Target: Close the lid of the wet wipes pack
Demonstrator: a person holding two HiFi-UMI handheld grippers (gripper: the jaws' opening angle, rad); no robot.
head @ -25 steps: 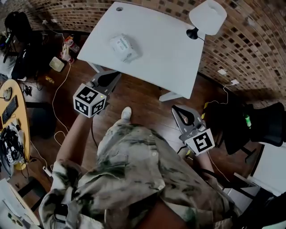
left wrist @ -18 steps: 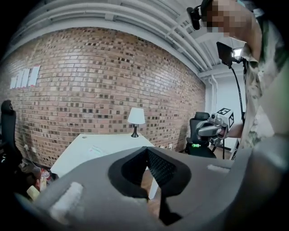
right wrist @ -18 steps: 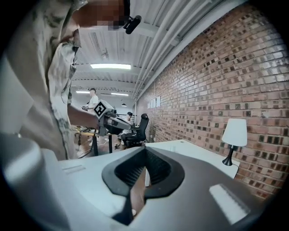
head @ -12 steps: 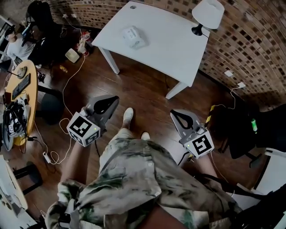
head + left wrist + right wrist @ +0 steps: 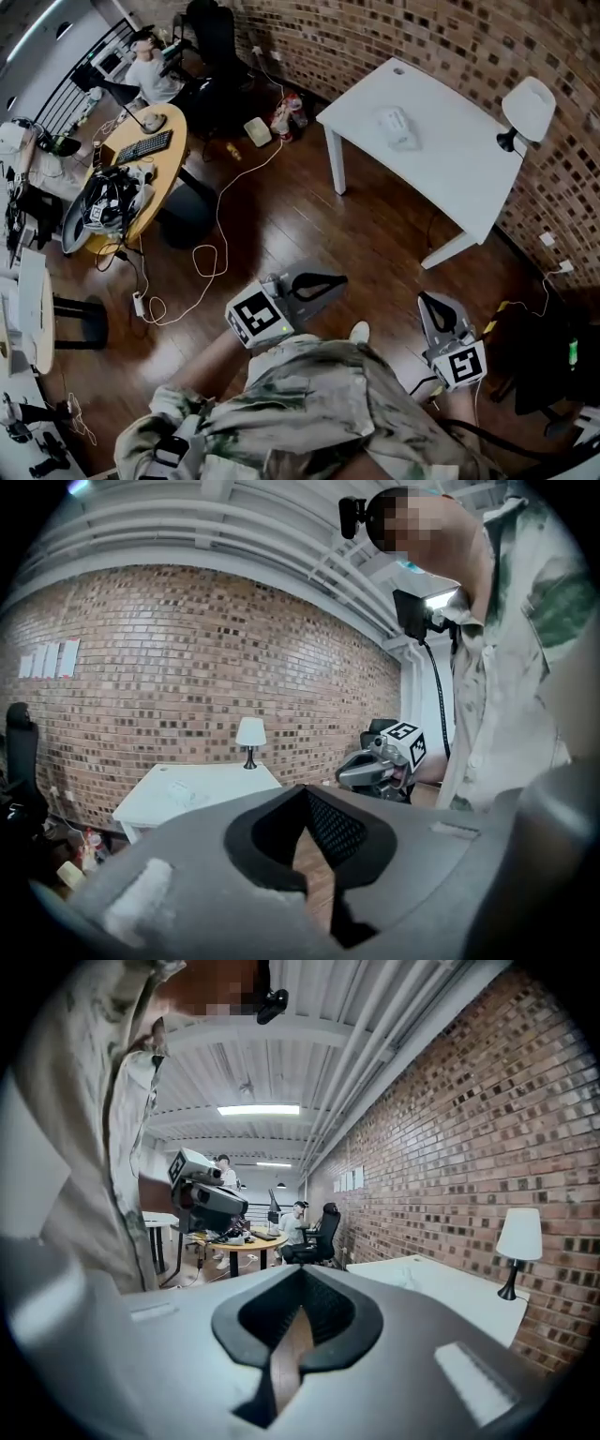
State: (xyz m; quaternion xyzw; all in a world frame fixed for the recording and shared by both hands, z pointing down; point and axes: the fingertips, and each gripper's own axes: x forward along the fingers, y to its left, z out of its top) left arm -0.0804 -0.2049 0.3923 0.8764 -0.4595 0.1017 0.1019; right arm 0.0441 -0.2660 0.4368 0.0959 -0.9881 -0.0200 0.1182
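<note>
The white wet wipes pack [image 5: 395, 125] lies on the white table [image 5: 450, 178] far off at the upper right of the head view; its lid is too small to make out. Both grippers are held close to the person's body over the wooden floor, well away from the table. My left gripper [image 5: 336, 280] is shut with nothing in it, and my right gripper [image 5: 433, 302] is shut and empty too. In the left gripper view the pack [image 5: 181, 792] shows small on the table beyond the closed jaws [image 5: 306, 789]. The right gripper view's jaws [image 5: 301, 1271] also meet.
A white lamp [image 5: 528, 111] stands at the table's far corner by the brick wall. A round wooden desk [image 5: 122, 178] with clutter stands at left, and a seated person [image 5: 150, 70] behind it. Cables [image 5: 216, 244] trail across the floor. A black chair [image 5: 553, 366] is at right.
The table and pack have shrunk away toward the upper right as the person stepped back and turned. Both grippers stay shut and have sunk nearer the body.
</note>
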